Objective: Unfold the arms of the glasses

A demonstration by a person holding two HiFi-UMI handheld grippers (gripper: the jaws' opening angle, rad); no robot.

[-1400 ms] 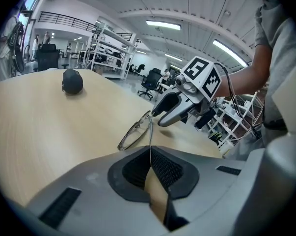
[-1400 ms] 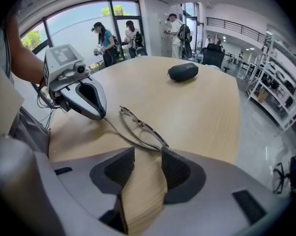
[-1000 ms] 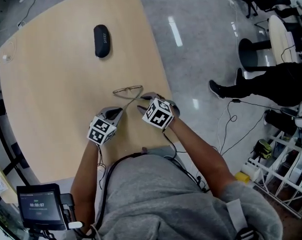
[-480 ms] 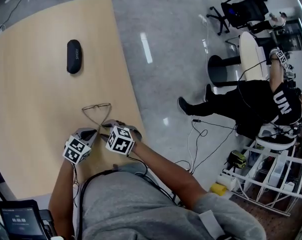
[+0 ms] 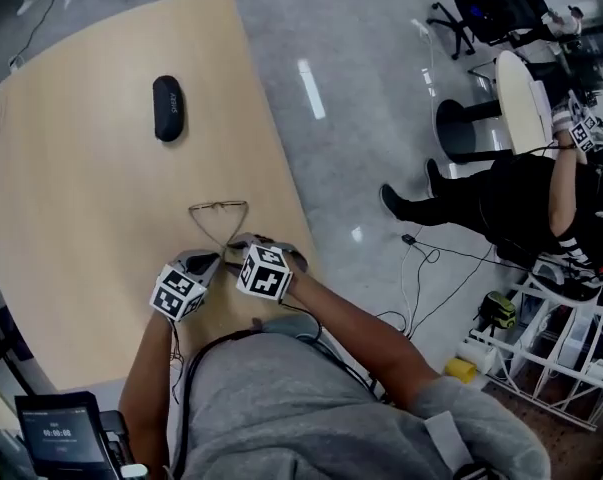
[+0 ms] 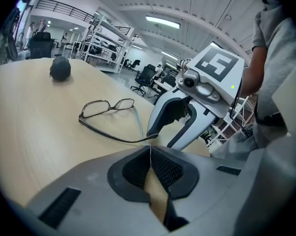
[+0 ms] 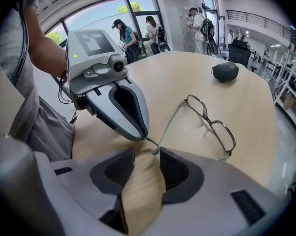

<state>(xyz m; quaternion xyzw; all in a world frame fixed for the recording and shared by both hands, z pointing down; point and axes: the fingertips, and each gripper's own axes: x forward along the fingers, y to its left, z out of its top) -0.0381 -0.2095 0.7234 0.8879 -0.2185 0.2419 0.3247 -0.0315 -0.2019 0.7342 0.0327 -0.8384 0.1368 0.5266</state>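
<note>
Glossy grey floor [image 5: 341,168]; white wire rack [image 5: 566,363]; office chair [image 5: 493,13]; ceiling strip light [image 6: 162,22].

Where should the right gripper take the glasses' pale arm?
Pinch the pale arm near its tip, coming from the person's side, pads across its thin sides. It runs straight toward the open right gripper, and the left gripper holds the dark arm by its tip.

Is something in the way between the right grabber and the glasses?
No, nothing visible is. The right gripper has its jaws open right at the tip of the pale arm of the glasses. The left gripper, shut on the tip of the dark arm, is close beside it, not between.
</note>
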